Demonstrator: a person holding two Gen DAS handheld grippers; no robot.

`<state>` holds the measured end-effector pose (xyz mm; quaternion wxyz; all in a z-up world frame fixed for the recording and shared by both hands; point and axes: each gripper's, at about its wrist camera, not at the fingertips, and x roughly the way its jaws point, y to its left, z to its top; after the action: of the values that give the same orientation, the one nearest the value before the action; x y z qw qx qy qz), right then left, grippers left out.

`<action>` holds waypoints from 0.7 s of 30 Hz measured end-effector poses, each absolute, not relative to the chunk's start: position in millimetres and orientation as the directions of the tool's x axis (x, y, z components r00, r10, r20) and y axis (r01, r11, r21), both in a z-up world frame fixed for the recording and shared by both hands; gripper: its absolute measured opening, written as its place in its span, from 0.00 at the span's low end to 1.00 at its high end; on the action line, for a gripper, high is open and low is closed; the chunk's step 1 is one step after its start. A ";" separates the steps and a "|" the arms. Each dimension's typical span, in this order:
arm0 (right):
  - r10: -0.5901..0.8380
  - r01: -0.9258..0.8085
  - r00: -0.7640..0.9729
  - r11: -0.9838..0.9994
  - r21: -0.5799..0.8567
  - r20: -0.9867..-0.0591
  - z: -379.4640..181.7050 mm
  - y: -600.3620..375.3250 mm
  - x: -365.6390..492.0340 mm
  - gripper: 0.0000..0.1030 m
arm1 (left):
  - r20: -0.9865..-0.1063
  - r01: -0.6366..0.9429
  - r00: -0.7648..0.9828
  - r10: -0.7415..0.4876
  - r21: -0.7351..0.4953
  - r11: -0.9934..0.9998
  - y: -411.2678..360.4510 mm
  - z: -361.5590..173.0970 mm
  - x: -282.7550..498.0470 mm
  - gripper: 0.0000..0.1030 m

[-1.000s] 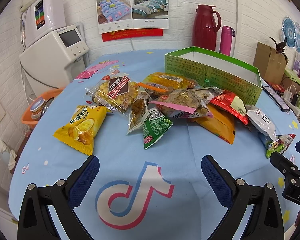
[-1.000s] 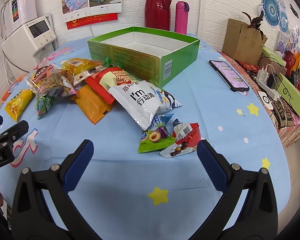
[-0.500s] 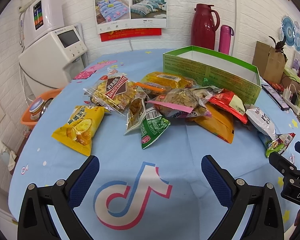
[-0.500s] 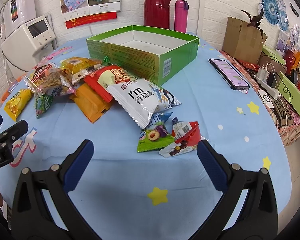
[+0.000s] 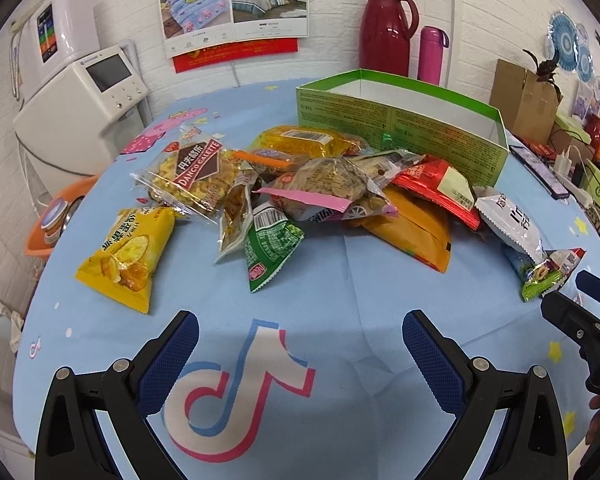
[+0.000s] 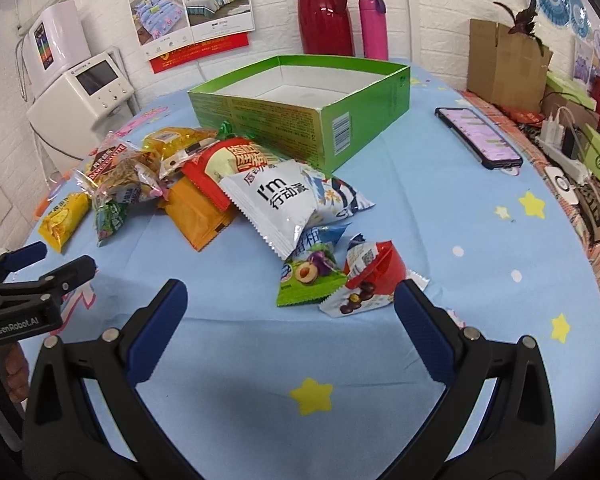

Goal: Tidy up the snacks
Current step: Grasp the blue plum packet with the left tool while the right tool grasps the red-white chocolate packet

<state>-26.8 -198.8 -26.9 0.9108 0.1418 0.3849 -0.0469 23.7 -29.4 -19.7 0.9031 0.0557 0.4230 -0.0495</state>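
White brick walls close off the back of the scene, with a bedding poster (image 5: 236,4) pinned up, and a dark red thermos jug (image 6: 324,8) beside a pink bottle (image 6: 373,26) at the far edge of the round bench (image 5: 340,292), which is covered by a light blue cloth with stars. Toward the far side of the bench sits an open green box (image 6: 300,116), its white inside showing nothing in it. Snack packets lie in a loose heap just in front of the box: a yellow chip bag (image 5: 126,252) at the left end, apart from the rest, then a clear cookie bag (image 5: 192,172), a green triangular packet (image 5: 270,246), an orange pouch (image 5: 416,228), a red packet (image 5: 440,184) and a white packet (image 6: 276,204) overlapping one another. Nearest the right tool (image 6: 290,308) lie a green plum packet (image 6: 306,276) and a small red chocolate packet (image 6: 370,280), the latter just beside the tool's right finger. A phone (image 6: 480,136) lies on the cloth to the right of the box. The left tool (image 5: 300,342) hovers over a printed logo on the cloth, near the yellow chip bag and green packet. Both tools have their jaws spread wide with nothing between them.
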 end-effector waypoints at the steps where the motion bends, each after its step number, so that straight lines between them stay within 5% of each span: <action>1: 0.039 0.188 0.693 0.954 0.233 -0.719 -28.6 -200.9 -26.6 0.99 | -0.775 0.149 0.630 -0.050 0.057 0.987 -32.4 -21.0 24.9 1.00; 7: 0.092 0.166 0.695 0.945 0.283 -0.713 -33.6 -222.0 -27.4 0.99 | -0.824 0.228 0.536 -0.182 -0.065 0.971 -47.1 -30.8 36.2 0.99; 15: 0.097 0.149 0.691 0.951 0.273 -0.716 -33.9 -248.6 -22.6 1.00 | -0.761 0.407 0.544 -0.354 -0.129 0.904 -104.9 0.3 49.1 0.97; 21: 0.136 0.119 0.683 0.949 0.294 -0.717 -40.6 -253.5 -20.4 0.90 | -0.776 0.463 0.476 -0.413 -0.178 0.868 -135.6 3.9 64.0 0.78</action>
<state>-20.4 -253.5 -40.6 0.9033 0.1603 0.3979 0.0049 64.0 -135.6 3.9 0.8587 0.0282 0.4435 -0.2551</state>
